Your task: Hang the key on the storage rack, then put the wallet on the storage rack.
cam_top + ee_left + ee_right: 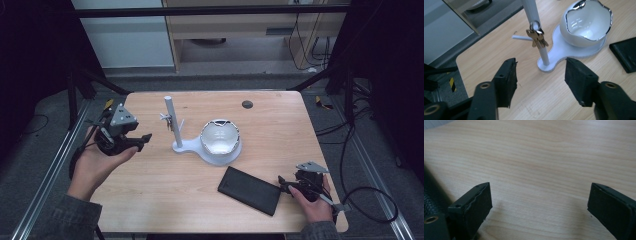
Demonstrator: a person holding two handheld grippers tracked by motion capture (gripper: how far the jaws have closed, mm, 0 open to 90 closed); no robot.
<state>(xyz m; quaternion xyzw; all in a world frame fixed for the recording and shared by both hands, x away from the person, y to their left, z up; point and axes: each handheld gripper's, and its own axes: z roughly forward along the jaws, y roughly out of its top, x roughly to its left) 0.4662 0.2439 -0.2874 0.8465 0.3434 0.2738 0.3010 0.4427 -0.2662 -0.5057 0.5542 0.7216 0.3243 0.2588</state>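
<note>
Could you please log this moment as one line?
left gripper: open, empty | keys: hanging on stand | right gripper: open, beside wallet

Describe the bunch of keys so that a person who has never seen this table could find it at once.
On the wooden table, find the white stand that carries a white bowl. From its other end rises a thin white post. The bunch of keys hangs on that post, the only brass-coloured metal thing there.

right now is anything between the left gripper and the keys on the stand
No. In the left gripper view, bare table lies between the open left gripper and the keys.
</note>
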